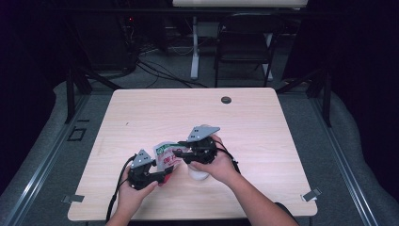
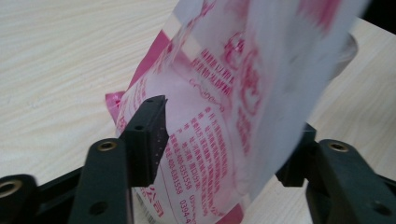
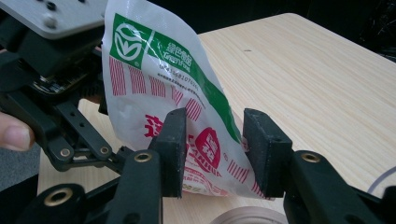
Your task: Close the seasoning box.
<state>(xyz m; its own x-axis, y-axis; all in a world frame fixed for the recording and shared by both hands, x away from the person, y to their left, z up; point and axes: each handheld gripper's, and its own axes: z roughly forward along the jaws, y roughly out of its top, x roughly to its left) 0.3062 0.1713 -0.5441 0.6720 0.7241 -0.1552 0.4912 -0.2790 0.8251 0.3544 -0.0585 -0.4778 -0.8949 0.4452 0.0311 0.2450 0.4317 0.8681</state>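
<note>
Hands come in from the near edge of the pale wooden table (image 1: 141,113), and between them you hold up a white, pink and green printed bag (image 1: 165,155), near the middle of the near half of the tabletop.

At the left, your left gripper (image 1: 162,178) sits low beside the bag's near lower corner. In the left gripper view its two black jaws stand well apart with the pouch's pink-lettered back face (image 2: 219,126) between them. The left-hand pad (image 2: 148,140) lies right at the bag's surface; the other pad is partly hidden behind the film, so you cannot tell whether it touches. The jaws do not squeeze the bag flat.

In the middle, the bag stands upright and curved, its lower edge close to the tabletop, its green-banded top edge (image 3: 154,44) turned up toward the far side.

At the right, your right gripper (image 1: 181,153) reaches in from the right at the bag's upper part. In the right gripper view its jaws are parted with the bag's lower front corner (image 3: 210,149) between them; the left-hand pad (image 3: 173,149) lies against the film, the right-hand one stands just beside its edge. Under your right hand sits a white round container (image 1: 198,174), its rim (image 3: 247,217) showing just below the jaws.

Far off, a small dark disc (image 1: 226,100) lies near the table's far edge.
</note>
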